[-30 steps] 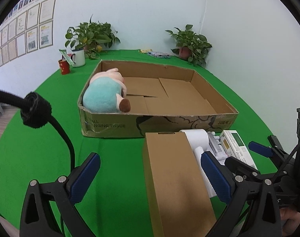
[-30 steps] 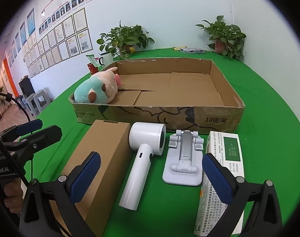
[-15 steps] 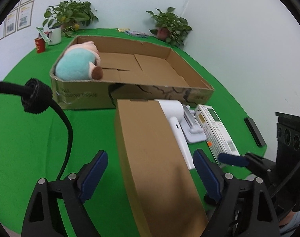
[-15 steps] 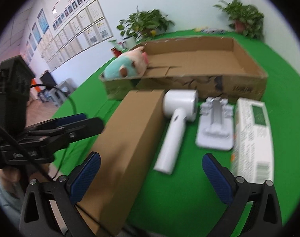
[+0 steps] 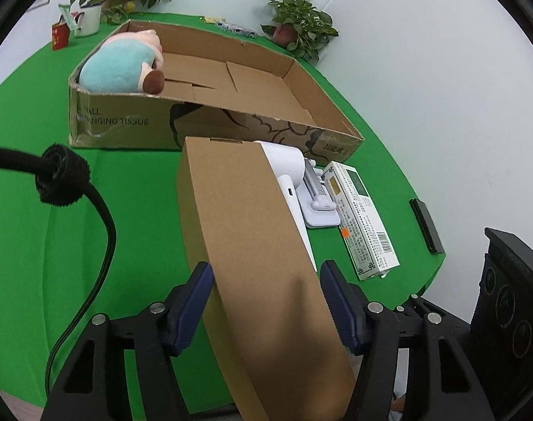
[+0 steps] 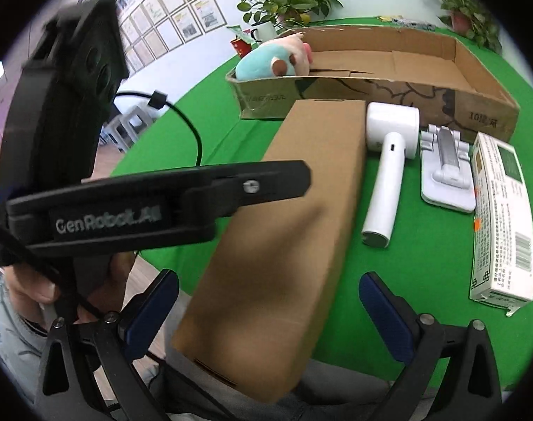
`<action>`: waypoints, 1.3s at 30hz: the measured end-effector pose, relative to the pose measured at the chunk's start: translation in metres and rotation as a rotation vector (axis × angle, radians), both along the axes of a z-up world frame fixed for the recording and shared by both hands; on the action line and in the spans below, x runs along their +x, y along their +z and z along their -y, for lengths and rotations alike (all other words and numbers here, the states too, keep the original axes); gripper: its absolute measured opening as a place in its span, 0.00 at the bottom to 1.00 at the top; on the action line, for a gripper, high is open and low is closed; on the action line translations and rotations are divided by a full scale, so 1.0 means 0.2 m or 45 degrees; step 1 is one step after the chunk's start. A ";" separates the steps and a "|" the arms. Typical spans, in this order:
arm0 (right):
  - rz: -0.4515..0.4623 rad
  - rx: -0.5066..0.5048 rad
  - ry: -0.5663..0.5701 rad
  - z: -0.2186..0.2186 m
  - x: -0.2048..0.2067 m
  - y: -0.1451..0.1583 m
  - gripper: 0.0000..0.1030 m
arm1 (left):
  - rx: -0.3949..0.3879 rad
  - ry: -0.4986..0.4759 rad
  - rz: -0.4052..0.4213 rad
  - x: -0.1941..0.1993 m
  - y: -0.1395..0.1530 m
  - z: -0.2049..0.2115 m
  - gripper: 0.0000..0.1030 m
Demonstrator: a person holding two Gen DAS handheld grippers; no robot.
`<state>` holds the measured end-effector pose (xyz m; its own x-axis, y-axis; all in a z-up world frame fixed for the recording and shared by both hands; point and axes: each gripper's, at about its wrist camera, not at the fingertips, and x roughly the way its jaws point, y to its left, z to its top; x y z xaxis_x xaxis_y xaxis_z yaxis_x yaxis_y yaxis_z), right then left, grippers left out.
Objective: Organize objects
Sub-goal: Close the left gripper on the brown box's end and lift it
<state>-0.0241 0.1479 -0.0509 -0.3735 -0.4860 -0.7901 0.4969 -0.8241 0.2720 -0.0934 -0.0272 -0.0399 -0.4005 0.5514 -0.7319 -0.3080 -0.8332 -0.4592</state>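
A long brown cardboard box (image 5: 252, 245) lies on the green table, its near end past the table edge. My left gripper (image 5: 266, 301) straddles that near end, its blue pads close against both sides. In the right wrist view the box (image 6: 284, 231) lies between the fingers of my right gripper (image 6: 270, 319), which is open wide and empty. The left gripper (image 6: 154, 196) shows there over the box's left side. A white hair dryer (image 6: 389, 161), a white stand (image 6: 445, 172) and a white carton (image 6: 501, 217) lie to the right.
A large open cardboard tray (image 5: 301, 80) stands behind, with a teal and pink plush toy (image 5: 122, 66) in its left corner. Potted plants (image 5: 301, 31), a white mug (image 5: 87, 21) and a red can (image 5: 59, 37) are at the back. A black slab (image 5: 426, 224) lies by the right table edge.
Both grippers moved back and down to the brown box's near end. The left gripper's fingers closed in from wide open to against the box's sides. The right gripper stayed open.
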 end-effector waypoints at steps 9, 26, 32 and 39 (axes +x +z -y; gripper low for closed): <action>-0.117 0.297 0.009 0.07 0.06 -0.08 0.87 | 0.053 -0.044 0.060 0.04 -0.03 -0.02 0.47; 0.023 -0.129 -0.017 0.02 -0.08 -0.05 0.85 | 0.173 0.113 0.090 0.07 -0.05 0.28 0.66; 0.109 -0.285 -0.013 0.01 -0.13 -0.05 0.85 | 0.255 0.161 0.148 0.06 -0.09 0.36 0.67; 0.180 -0.355 0.009 0.01 -0.15 -0.10 0.85 | 0.208 0.152 0.134 0.05 -0.08 0.33 0.63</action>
<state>-0.0549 0.1450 -0.0702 -0.2651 -0.6937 -0.6696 0.4436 -0.7044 0.5541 -0.0834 -0.0925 -0.0555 -0.3960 0.6192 -0.6781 -0.1547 -0.7729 -0.6154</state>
